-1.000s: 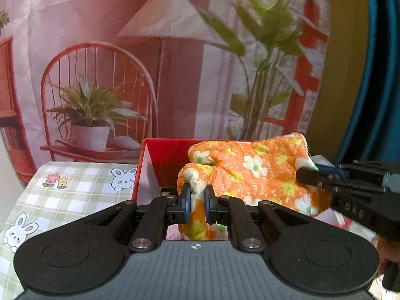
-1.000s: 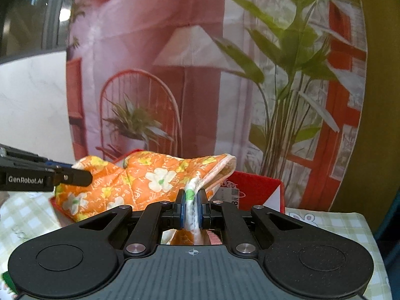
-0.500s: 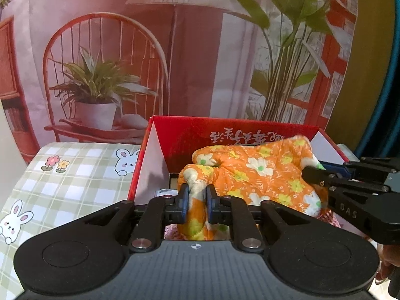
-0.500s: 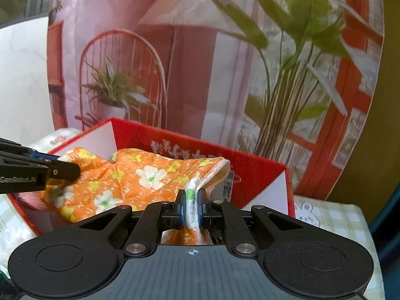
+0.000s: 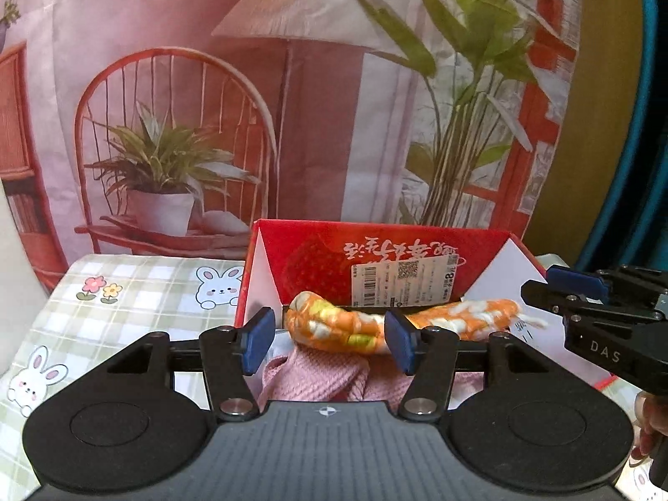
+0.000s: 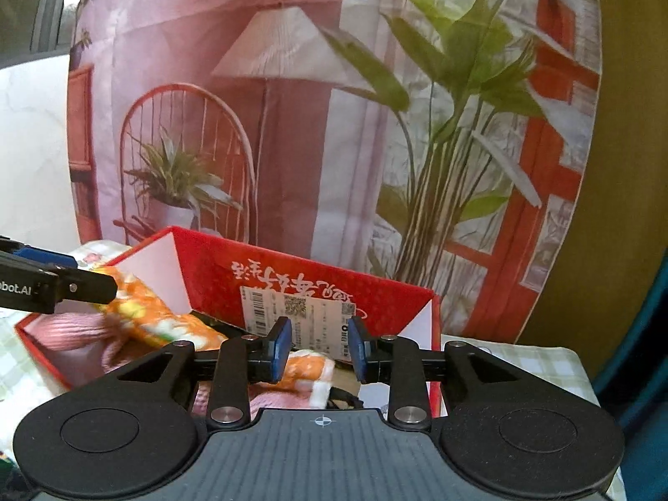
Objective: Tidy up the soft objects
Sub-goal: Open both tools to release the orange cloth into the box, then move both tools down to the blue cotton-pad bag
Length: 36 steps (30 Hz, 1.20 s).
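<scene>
An orange floral cloth [image 5: 338,325] lies folded inside the red cardboard box [image 5: 317,250], on top of a pink knitted cloth [image 5: 313,375]. My left gripper [image 5: 330,342] is open and empty just above the cloth's left end. My right gripper [image 6: 319,348] is open and empty over the cloth's right end [image 6: 309,369]. The box [image 6: 325,288], the orange cloth [image 6: 146,309] and the pink cloth [image 6: 71,330] also show in the right wrist view. The other gripper shows at each view's edge.
The box stands on a checked tablecloth with bunny prints [image 5: 125,292]. A printed backdrop with a chair, lamp and plants [image 5: 292,104] hangs close behind the box. A blue-green upright surface [image 5: 626,167] is at the right.
Both grippers lowered the orange cloth into the box, then opened and let it go. The cloth now lies flat in the box.
</scene>
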{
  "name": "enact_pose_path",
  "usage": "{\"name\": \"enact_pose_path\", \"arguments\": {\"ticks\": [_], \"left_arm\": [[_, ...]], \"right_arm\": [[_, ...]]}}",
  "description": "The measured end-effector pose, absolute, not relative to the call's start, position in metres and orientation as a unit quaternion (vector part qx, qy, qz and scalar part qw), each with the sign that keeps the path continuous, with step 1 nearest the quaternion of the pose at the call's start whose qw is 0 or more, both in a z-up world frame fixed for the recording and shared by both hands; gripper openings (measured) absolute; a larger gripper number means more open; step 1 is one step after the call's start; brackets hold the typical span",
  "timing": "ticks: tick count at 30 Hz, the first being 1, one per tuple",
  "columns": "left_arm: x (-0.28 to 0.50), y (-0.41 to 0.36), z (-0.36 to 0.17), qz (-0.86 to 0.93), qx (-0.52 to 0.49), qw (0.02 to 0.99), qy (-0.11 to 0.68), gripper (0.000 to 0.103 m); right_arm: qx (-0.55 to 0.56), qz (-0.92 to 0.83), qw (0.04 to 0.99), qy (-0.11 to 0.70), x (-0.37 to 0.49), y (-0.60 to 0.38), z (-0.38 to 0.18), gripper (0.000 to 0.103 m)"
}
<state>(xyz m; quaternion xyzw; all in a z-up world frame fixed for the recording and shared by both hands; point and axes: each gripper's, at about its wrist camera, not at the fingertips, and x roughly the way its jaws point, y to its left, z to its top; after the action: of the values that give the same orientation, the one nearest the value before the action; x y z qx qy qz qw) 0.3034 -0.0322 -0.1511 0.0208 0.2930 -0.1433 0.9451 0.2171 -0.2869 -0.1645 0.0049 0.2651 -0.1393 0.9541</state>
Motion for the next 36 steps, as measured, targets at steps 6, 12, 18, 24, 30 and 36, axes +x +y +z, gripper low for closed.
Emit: {"name": "enact_pose_path", "arguments": {"ticks": [6, 12, 18, 24, 30, 36], "left_arm": [[0.282, -0.027, -0.143, -0.149, 0.030, 0.946, 0.288, 0.061], [0.257, -0.019, -0.143, -0.149, 0.027, 0.944, 0.294, 0.060], [0.226, -0.012, -0.155, -0.152, 0.029, 0.938, 0.311, 0.060], [0.197, -0.003, -0.174, -0.153, 0.017, 0.933, 0.326, 0.060], [0.174, 0.005, -0.190, -0.147, 0.010, 0.929, 0.340, 0.061], [0.154, 0.013, -0.205, -0.151, -0.016, 0.922, 0.356, 0.060]], "right_arm": [[0.008, -0.124, 0.957, 0.261, 0.195, -0.269, -0.158, 0.027], [0.026, -0.110, 0.960, 0.257, 0.169, -0.249, -0.157, 0.027], [0.062, -0.104, 0.962, 0.247, 0.136, -0.234, -0.161, 0.028], [0.094, -0.101, 0.957, 0.254, 0.104, -0.218, -0.174, 0.028], [0.082, -0.087, 0.955, 0.273, 0.079, -0.198, -0.195, 0.029], [0.087, -0.069, 0.948, 0.299, 0.062, -0.183, -0.217, 0.039]]}}
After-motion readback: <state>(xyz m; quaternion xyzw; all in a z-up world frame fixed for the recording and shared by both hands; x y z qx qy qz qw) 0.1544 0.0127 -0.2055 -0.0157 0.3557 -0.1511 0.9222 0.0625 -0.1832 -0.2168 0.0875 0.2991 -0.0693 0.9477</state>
